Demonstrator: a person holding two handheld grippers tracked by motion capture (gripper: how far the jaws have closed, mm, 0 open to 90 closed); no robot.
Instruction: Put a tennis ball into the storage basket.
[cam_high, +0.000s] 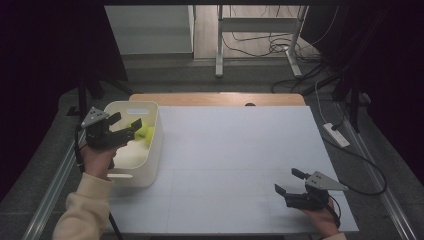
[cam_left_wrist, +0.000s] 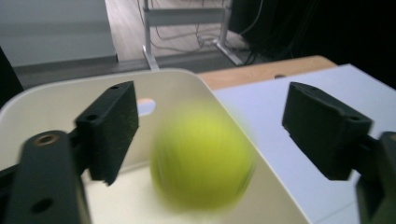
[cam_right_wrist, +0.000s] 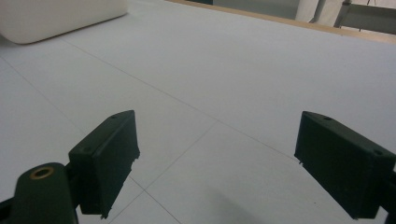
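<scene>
The left tool (cam_high: 125, 126) hangs over the white bin (cam_high: 153, 150) at the far left of the counter (cam_high: 235, 150), held in a hand (cam_high: 97, 160) with a cream sleeve (cam_high: 82, 210). Its jaws stand apart, with nothing pressed between them. In the left gripper view the ball (cam_left_wrist: 203, 156), yellow-green and blurred, lies between and beyond the two jaws, free of both pads, inside the bin (cam_left_wrist: 56, 100). In the high view the ball (cam_high: 144, 133) shows as a yellow patch at the bin's right wall, just past the jaw tips. Whether it rests on the bin floor or is in the air I cannot tell; the blur hides its edge.

The right tool (cam_high: 289, 182) sits low at the near right of the counter, well apart from the bin, in the other hand (cam_high: 320, 220). Its jaws are spread wide and empty. The right gripper view looks along them across the bare pale counter (cam_right_wrist: 224, 84), with a corner of the bin (cam_right_wrist: 56, 16) at the far left.

The counter has a pale sheet over a wooden top whose far edge (cam_high: 215, 98) shows. Beyond it stands a metal frame (cam_high: 260, 35) on the floor, with cables (cam_high: 270, 45) around it, and a power strip (cam_high: 336, 134) lies to the right.
</scene>
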